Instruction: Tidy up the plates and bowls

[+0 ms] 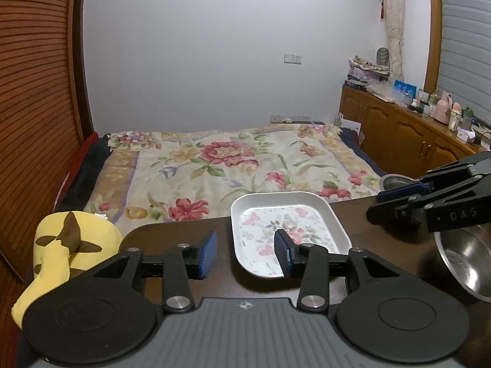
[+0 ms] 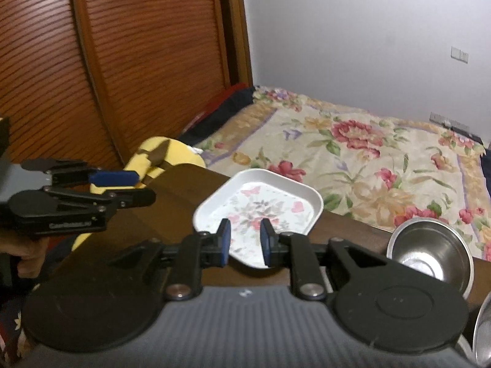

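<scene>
Plate (image 1: pixel 285 233), white with flowers, lies at far edge of dark table (image 1: pixel 184 236), steel bowl (image 2: pixel 429 254) to its right | left gripper (image 1: pixel 245 254) partly open, empty | right gripper (image 2: pixel 244 242) narrowly open, empty, above plate's near rim | advice: pinch near rim squarely, lift level, avoid pushing it off the edge.

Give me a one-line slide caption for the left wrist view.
Left gripper open and empty over a floral plate on a dark table, steel bowl at right.
</scene>
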